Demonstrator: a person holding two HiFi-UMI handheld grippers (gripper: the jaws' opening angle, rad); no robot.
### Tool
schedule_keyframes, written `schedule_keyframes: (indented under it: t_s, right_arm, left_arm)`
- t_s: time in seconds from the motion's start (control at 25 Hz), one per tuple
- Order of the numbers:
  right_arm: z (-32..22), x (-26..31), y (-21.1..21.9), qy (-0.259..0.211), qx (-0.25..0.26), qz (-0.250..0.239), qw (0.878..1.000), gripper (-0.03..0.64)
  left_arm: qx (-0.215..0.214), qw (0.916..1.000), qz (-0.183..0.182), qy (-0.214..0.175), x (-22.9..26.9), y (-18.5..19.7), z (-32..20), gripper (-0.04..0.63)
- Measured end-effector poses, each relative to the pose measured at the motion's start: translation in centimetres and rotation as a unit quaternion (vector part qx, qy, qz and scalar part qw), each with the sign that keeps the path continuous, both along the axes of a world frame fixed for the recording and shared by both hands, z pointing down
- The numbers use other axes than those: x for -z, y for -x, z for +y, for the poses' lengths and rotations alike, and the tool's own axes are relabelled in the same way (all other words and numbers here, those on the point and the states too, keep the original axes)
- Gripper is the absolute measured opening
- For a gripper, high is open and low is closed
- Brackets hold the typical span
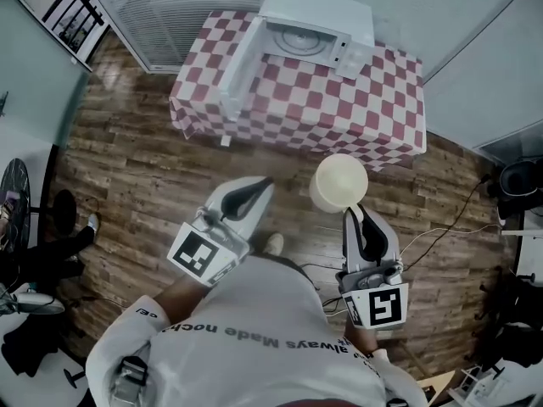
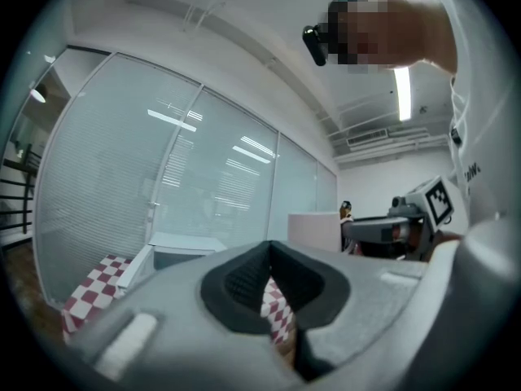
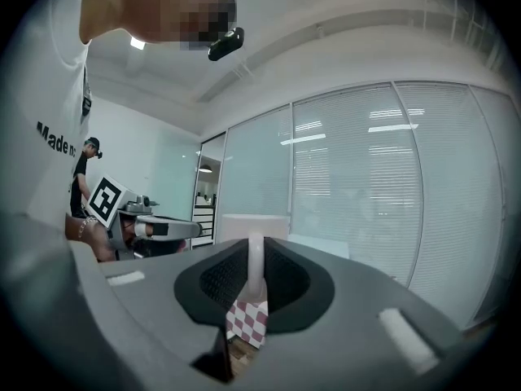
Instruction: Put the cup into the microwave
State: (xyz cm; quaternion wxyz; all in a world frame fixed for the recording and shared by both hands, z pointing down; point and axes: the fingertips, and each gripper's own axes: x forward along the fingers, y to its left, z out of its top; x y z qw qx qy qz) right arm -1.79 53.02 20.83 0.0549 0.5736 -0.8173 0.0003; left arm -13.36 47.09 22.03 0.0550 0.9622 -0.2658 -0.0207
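A cream cup [image 1: 338, 181] hangs in the air short of the table, my right gripper [image 1: 354, 216] shut on its handle [image 3: 255, 267]. The cup's body [image 3: 254, 225] shows just beyond the jaws in the right gripper view. The white microwave [image 1: 316, 30] stands on the far side of the red-and-white checked table [image 1: 293, 100], its door [image 1: 240, 64] swung open to the left and the turntable visible inside. My left gripper [image 1: 259, 186] is shut with nothing in it, level with the cup and to its left. The left gripper view shows the microwave [image 2: 183, 248] ahead.
Wooden floor [image 1: 136, 185] lies between me and the table. Glass partitions with blinds [image 1: 178, 2] stand behind the table. Cables [image 1: 450, 223] trail on the floor at the right. A second person [image 3: 81, 177] stands in the background.
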Motion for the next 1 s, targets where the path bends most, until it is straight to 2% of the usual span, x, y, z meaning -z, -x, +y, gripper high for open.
schedule_keyframes:
  t_s: [0.36,1.0]
  right_arm:
    - [-4.7,-0.2,0.4,0.006,0.015,-0.002,1.0,0.043]
    - [-18.6,1.1,4.9,-0.008,0.015,0.004,1.0,0.043]
  left_arm:
    - [-0.005,0.9999,-0.002,0.011,-0.4,-0.6,-4.2,0.003]
    - [-0.034,0.9994,0.007,0.009,0.3,2.4,-17.8,0.003]
